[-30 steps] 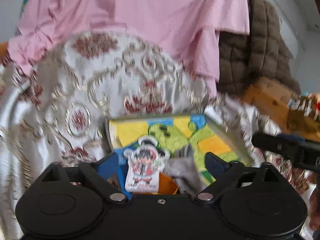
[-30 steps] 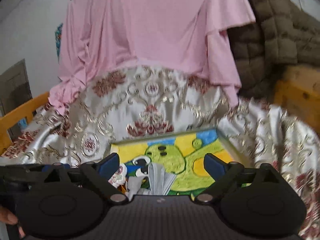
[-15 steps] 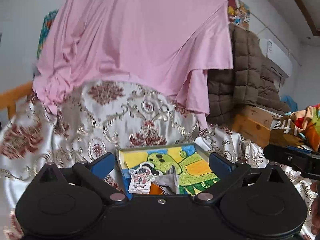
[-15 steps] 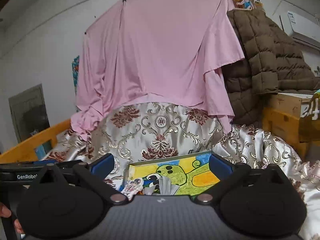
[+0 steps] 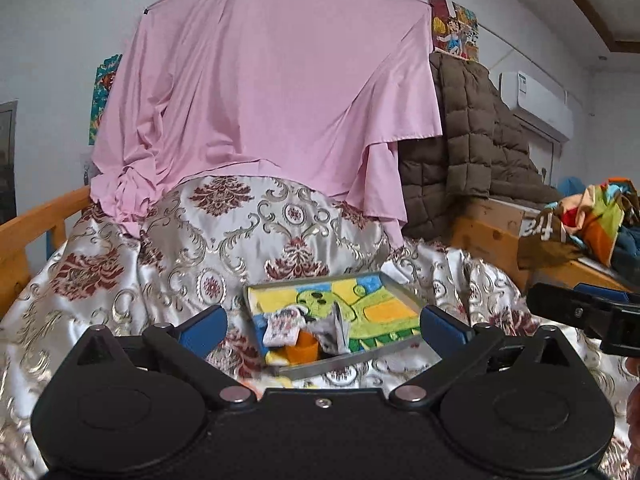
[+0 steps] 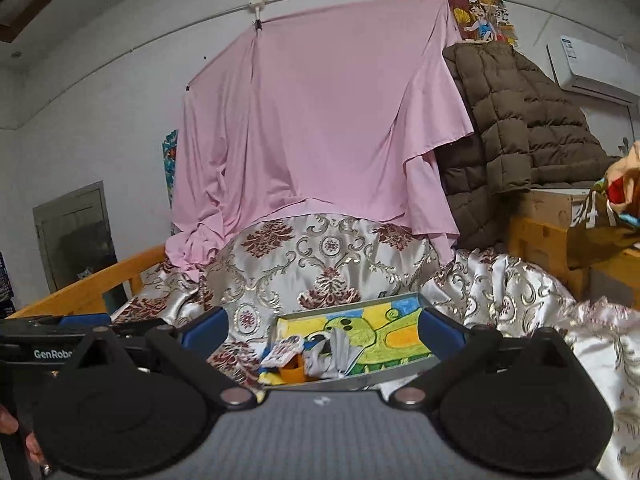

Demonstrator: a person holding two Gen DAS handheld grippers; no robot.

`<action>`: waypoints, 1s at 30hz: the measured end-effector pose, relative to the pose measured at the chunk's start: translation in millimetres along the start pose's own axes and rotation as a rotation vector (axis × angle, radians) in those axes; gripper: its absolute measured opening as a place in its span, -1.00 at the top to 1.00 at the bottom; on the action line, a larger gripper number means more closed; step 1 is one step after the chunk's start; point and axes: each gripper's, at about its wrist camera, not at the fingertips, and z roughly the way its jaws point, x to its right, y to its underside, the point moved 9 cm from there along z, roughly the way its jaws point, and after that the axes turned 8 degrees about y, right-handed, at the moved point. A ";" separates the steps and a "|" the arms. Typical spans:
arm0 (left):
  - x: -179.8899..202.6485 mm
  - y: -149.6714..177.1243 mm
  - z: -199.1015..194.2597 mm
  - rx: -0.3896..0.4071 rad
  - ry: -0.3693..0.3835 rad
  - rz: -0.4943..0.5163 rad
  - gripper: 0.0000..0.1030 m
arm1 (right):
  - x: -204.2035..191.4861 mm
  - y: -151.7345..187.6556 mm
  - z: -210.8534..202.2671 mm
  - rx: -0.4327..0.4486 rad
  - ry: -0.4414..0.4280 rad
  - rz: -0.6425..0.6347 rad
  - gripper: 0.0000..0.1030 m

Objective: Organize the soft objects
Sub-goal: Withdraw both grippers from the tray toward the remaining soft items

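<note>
Both the left gripper (image 5: 322, 322) and right gripper (image 6: 323, 324) had drawn back and risen, spread wide and empty. The tray (image 5: 394, 284) lay smaller on the patterned bedspread (image 5: 120, 280); the socks (image 5: 282, 326) sat in its near-left corner, apparently already put away.

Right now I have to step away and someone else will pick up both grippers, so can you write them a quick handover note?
Left gripper: jaws open, empty, held back from the tray.
Right gripper: jaws open, empty, beside the left one.
Shallow metal tray with a green cartoon picture lies on the silver and maroon patterned bedcover. In its near-left corner: a white printed sock, a crumpled grey cloth and an orange piece, bunched together.
Done: soft items are in the tray.
Left: probably neatening that pile.
</note>
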 end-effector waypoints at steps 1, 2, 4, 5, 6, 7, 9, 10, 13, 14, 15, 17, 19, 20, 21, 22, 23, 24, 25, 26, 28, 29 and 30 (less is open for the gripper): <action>-0.1 3.6 -3.6 -0.002 -0.004 -0.001 -0.98 | -1.7 3.6 -5.5 0.000 0.000 -0.001 -1.00; 1.2 7.7 -9.5 -0.004 -0.008 0.002 -0.98 | -3.1 7.2 -10.5 0.001 0.001 -0.002 -1.00; 2.4 13.5 -19.0 -0.003 -0.021 0.006 -0.98 | -5.6 13.7 -19.7 0.000 0.000 -0.006 -1.00; 2.5 16.7 -23.4 -0.004 -0.028 0.005 -0.98 | -6.4 15.5 -22.8 0.000 0.001 -0.008 -1.00; 3.1 20.1 -27.6 -0.008 -0.032 0.004 -0.98 | -7.0 17.0 -25.5 -0.001 0.002 -0.011 -1.00; 3.4 22.2 -30.4 -0.011 -0.034 0.002 -0.98 | -7.0 18.7 -29.0 -0.001 0.005 -0.014 -1.00; 3.2 28.9 -38.1 -0.020 -0.039 -0.008 -0.98 | -7.2 22.3 -33.6 -0.004 0.010 -0.015 -1.00; 3.0 32.1 -41.1 -0.026 -0.040 -0.013 -0.98 | -7.5 25.0 -36.6 -0.007 0.009 -0.014 -1.00; 0.4 47.1 -51.4 -0.059 -0.042 -0.031 -0.98 | -8.4 34.7 -43.5 -0.018 0.010 -0.023 -1.00; -0.8 53.4 -54.2 -0.077 -0.043 -0.036 -0.98 | -9.0 38.3 -45.0 -0.024 0.010 -0.028 -1.00; -1.9 58.5 -55.9 -0.091 -0.043 -0.038 -0.98 | -9.7 43.3 -47.0 -0.033 0.007 -0.037 -1.00; -5.4 69.3 -59.5 -0.119 -0.050 -0.045 -0.99 | -11.5 53.2 -49.5 -0.052 0.006 -0.061 -1.00; -8.4 79.2 -60.2 -0.155 -0.055 -0.059 -0.99 | -13.5 63.3 -52.4 -0.073 0.006 -0.093 -1.00; -9.1 83.3 -60.2 -0.175 -0.058 -0.064 -0.99 | -15.0 67.9 -53.4 -0.086 0.003 -0.108 -1.00; -9.7 86.5 -60.4 -0.191 -0.064 -0.065 -0.99 | -17.2 73.0 -53.9 -0.103 0.001 -0.127 -1.00; -9.9 89.1 -60.9 -0.205 -0.069 -0.062 -0.99 | -19.3 78.2 -53.5 -0.121 0.001 -0.143 -1.00; -10.1 91.1 -61.8 -0.215 -0.072 -0.059 -0.99 | -21.7 83.3 -52.3 -0.142 -0.002 -0.155 -1.00; -9.9 93.4 -62.5 -0.226 -0.076 -0.055 -0.99 | -24.6 87.9 -51.5 -0.160 -0.010 -0.161 -1.00; -9.8 96.1 -63.4 -0.237 -0.079 -0.052 -0.99 | -27.6 92.4 -50.6 -0.177 -0.020 -0.167 -1.00; -10.5 98.5 -63.4 -0.250 -0.083 -0.049 -0.99 | -30.3 96.2 -49.8 -0.190 -0.028 -0.174 -1.00; -11.9 103.2 -62.7 -0.275 -0.096 -0.044 -0.98 | -35.1 102.4 -47.8 -0.212 -0.036 -0.191 -1.00; -12.8 104.4 -62.0 -0.283 -0.100 -0.044 -0.98 | -37.5 105.4 -47.1 -0.224 -0.039 -0.200 -1.00; -13.7 105.6 -61.3 -0.290 -0.104 -0.045 -0.98 | -39.0 108.1 -46.0 -0.233 -0.041 -0.206 -1.00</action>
